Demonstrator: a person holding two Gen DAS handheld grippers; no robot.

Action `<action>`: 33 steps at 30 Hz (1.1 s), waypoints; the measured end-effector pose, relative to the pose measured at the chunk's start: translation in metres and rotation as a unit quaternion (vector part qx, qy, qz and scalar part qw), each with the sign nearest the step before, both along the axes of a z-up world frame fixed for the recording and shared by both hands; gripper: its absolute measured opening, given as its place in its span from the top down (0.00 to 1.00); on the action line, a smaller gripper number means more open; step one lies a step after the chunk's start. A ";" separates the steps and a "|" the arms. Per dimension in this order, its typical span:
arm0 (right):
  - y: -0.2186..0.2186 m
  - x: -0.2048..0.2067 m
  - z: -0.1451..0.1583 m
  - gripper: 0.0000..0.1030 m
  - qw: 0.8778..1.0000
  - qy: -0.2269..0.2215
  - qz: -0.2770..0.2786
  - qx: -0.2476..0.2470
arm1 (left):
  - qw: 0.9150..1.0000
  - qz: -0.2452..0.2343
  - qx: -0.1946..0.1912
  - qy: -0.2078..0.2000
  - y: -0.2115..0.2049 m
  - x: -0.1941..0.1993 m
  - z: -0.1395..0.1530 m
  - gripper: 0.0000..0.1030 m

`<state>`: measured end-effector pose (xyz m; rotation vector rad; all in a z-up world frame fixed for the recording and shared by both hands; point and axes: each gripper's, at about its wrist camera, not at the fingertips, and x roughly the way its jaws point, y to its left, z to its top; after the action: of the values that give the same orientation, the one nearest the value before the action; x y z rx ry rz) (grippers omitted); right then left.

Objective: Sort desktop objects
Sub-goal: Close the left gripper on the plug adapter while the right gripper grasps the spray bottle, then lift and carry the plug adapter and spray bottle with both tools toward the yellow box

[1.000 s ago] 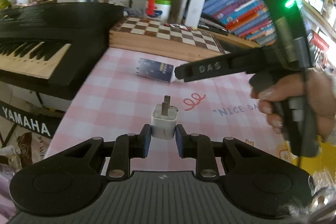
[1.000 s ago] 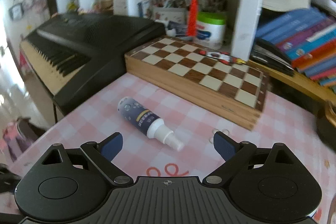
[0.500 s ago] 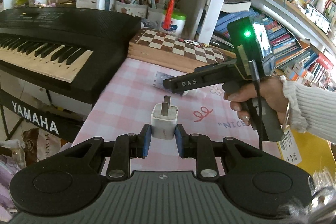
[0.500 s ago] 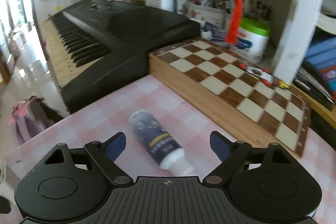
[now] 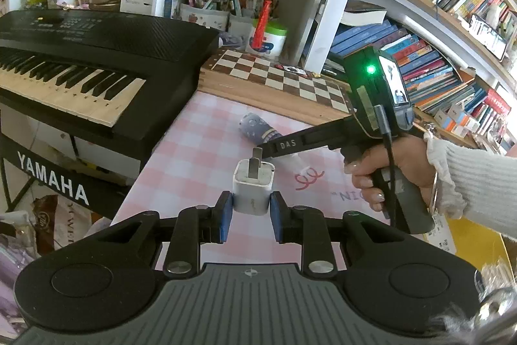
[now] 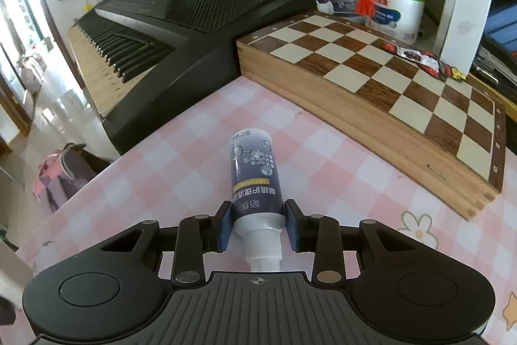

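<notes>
Charger plug [image 5: 252,188], white with its metal prongs pointing away from me, is sitting clamped between the blue pads of my left gripper [image 5: 248,214], which is closed tight on its sides and holding it above the pink checked desk [image 5: 194,164]. Lying on that desk is the dark blue spray bottle [image 6: 253,180], its white nozzle end pointing back toward my right gripper [image 6: 258,225]; the pads there are pressing against both sides of the bottle near its white shoulder, so the gripper is narrowed onto it while the bottle is resting flat on the cloth. From the left wrist view, my right hand [image 5: 391,170] is wrapping the handle of that gripper, whose black finger is reaching over the bottle. Beyond the bottle, a wooden chessboard box [image 6: 381,86] is lying along the desk's far edge, and a black Yamaha keyboard [image 5: 80,60] is standing to the left.
</notes>
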<state>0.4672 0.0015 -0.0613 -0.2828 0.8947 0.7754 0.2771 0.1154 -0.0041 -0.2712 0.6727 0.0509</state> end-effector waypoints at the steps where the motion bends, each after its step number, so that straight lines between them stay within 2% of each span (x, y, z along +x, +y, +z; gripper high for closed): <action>1: 0.002 0.000 0.000 0.66 1.000 -0.002 0.001 -0.001 | 1.000 -0.001 -0.001 0.000 0.000 0.000 0.000 0.78; 11: 0.010 0.006 -0.001 0.68 1.000 -0.011 0.012 -0.006 | 1.000 0.001 0.009 0.000 -0.003 0.001 0.007 0.78; 14: 0.002 0.002 0.004 0.68 1.000 -0.010 -0.007 -0.004 | 1.000 0.005 0.006 -0.003 -0.004 0.001 0.008 0.78; 24: -0.047 -0.032 0.059 0.68 0.995 -0.032 -0.068 0.061 | 0.999 -0.019 0.000 -0.026 -0.015 0.001 0.022 0.78; 33: -0.089 -0.090 0.094 0.68 0.988 -0.059 -0.102 0.095 | 0.997 -0.048 -0.017 -0.052 -0.018 -0.015 0.040 0.78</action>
<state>0.3773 -0.0870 0.0328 -0.0670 0.7192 0.6417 0.2616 0.0970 0.0363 -0.2715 0.5824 -0.0664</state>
